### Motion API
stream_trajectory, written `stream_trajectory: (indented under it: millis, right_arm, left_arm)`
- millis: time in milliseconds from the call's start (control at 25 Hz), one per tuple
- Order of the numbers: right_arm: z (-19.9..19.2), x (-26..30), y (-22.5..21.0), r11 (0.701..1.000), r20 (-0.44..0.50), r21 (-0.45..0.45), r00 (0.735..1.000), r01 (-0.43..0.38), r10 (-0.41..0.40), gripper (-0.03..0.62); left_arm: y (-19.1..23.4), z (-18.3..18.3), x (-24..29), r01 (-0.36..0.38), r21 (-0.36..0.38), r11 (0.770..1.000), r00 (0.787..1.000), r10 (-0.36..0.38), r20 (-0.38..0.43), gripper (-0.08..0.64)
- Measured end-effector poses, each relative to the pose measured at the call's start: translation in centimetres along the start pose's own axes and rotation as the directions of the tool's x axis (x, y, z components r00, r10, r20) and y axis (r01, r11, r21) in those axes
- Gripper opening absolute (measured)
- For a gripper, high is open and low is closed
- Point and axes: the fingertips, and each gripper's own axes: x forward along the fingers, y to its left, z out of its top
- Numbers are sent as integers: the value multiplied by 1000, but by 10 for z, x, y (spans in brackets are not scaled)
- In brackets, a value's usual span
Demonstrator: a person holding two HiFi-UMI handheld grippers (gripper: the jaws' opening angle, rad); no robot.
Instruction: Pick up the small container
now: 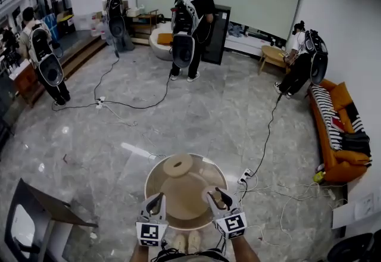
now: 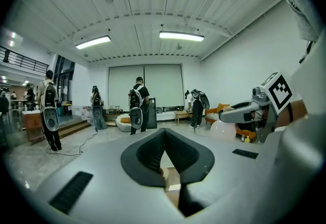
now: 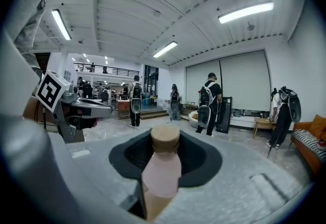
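Over round table, small container clamped in right tool, left tool closed.

Two tongs, one small container

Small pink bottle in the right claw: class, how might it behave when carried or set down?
Likely rigid: the small pink bottle holds its shape in the right claw. Its smooth round body might slip, or roll if laid down.
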Motion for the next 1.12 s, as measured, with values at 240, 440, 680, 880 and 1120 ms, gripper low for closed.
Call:
stream_trajectory:
  millis: [240, 440, 680, 880, 1120]
  right_arm:
    - [3, -23, 7, 1000, 3, -6, 1000, 3, -3, 130]
    - [-1, -29, 18, 1000, 4, -4, 1000, 4, -4, 130]
    - [2, -29, 18, 1000, 17, -3, 1000, 8, -8, 130]
    - [1, -27, 16, 1000, 18, 0, 1000, 11, -11, 130]
    - [-2, -28, 19, 1000, 19, 2, 1000, 12, -12, 130]
  left_arm:
    - [4, 5, -18, -15, 29, 999, 1000, 15, 4, 17]
    - [7, -3, -29, -19, 19, 1000, 1000, 19, -2, 17]
    - [3, -1, -30, -12, 18, 1000, 1000, 12, 4, 17]
    - [4, -1, -27, -16, 17, 1000, 1000, 15, 5, 17]
    - [6, 0, -30, -11, 15, 1000, 1000, 11, 4, 17]
